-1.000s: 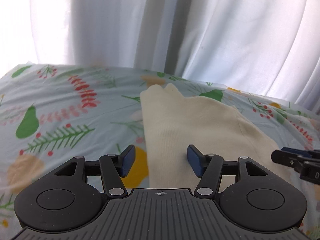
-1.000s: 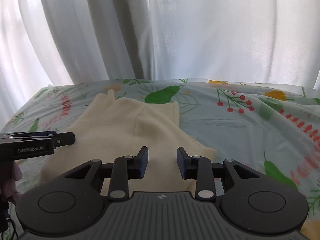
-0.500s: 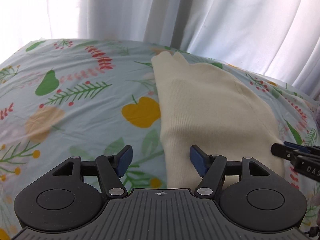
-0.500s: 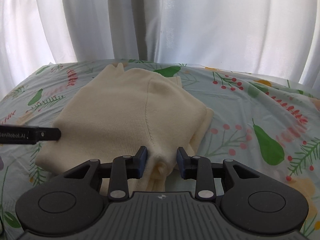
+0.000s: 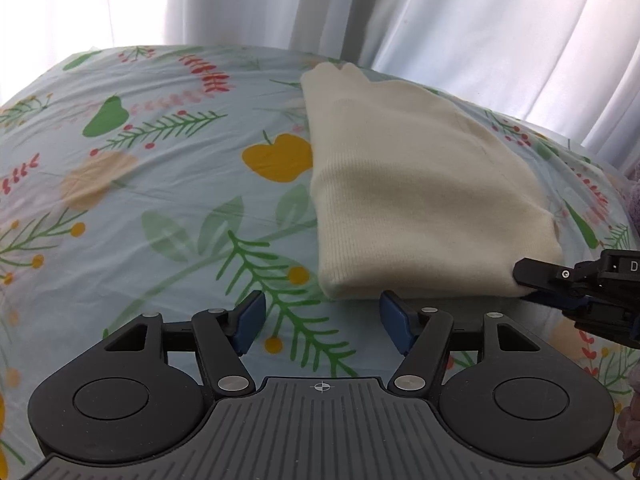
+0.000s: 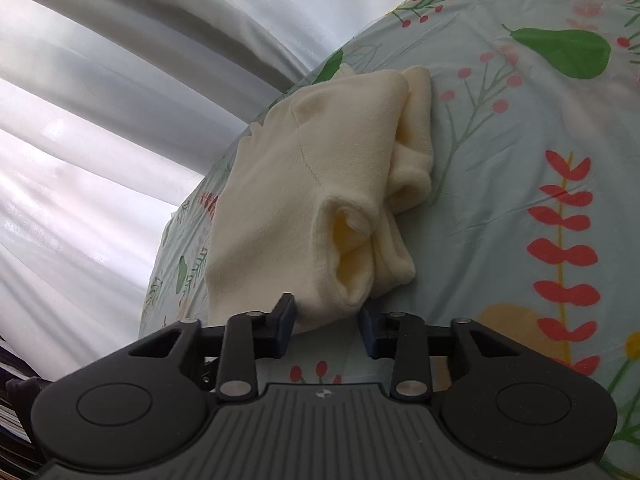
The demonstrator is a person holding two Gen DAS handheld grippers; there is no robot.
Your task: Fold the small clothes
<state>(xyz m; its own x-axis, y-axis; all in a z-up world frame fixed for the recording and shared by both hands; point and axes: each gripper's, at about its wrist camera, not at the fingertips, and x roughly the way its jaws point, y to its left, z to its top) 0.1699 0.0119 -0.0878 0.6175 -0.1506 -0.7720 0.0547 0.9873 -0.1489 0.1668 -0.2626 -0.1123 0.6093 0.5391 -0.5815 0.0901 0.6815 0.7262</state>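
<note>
A cream knit garment point(image 5: 416, 184) lies folded on the floral bedsheet point(image 5: 160, 200). My left gripper point(image 5: 322, 317) is open and low over the sheet, just in front of the garment's near left corner, with nothing between its blue pads point(image 5: 252, 316). My right gripper point(image 6: 327, 325) is rolled to one side at the near right corner of the cream garment point(image 6: 288, 184). Its jaws are closing with that bunched corner between them, and a gap still shows. The left wrist view shows the right gripper point(image 5: 532, 286) at that corner.
White curtains point(image 5: 400, 8) hang behind the bed's far edge. Open sheet point(image 6: 520, 200) spreads to the garment's left and right. A purple fuzzy thing point(image 5: 633, 200) shows at the right edge of the left wrist view. Dark stacked items point(image 6: 12, 412) sit at the lower left of the right wrist view.
The left gripper drew back along the garment to its near left corner. The right gripper rolled sideways and sank to the near right corner, which now sits between its jaws.
</note>
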